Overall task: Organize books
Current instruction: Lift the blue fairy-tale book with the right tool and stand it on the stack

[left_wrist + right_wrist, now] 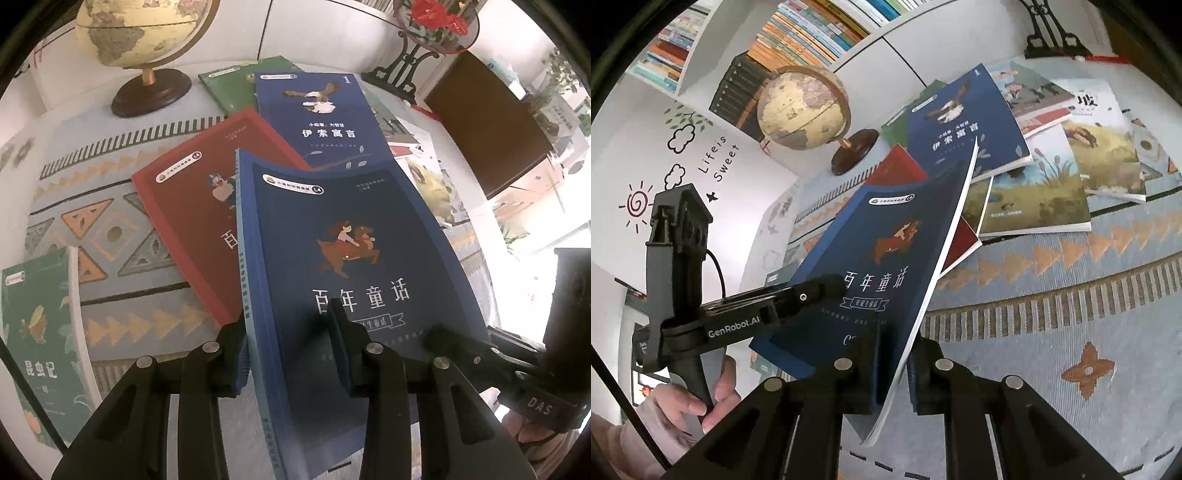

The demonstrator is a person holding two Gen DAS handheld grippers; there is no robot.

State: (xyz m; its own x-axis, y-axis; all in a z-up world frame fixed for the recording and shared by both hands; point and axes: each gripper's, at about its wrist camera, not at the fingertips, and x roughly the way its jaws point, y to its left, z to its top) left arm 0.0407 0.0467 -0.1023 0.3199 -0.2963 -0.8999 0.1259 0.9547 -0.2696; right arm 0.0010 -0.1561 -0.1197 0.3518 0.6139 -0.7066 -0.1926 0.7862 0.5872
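A dark blue book with a deer rider on its cover (pixel 351 236) is lifted and tilted above the patterned cloth. My left gripper (pixel 291 354) is shut on its spine side near the bottom. My right gripper (pixel 895 373) is shut on its page edge, and the cover bends a little between the two. In the right wrist view the left gripper (pixel 827 284) reaches in from the left onto the blue book (pixel 886 236). In the left wrist view the right gripper (pixel 443 332) comes in from the right. Under the lifted book lies a red book (pixel 192 206).
A blue eagle book (pixel 317 122), a green book (pixel 229 85) and several picture books (pixel 1034 195) lie overlapping at the back. Another green book (pixel 37 332) sits near left. A globe (pixel 144 48) and an ornate black stand (pixel 402 70) stand behind; bookshelves (pixel 798 37) line the wall.
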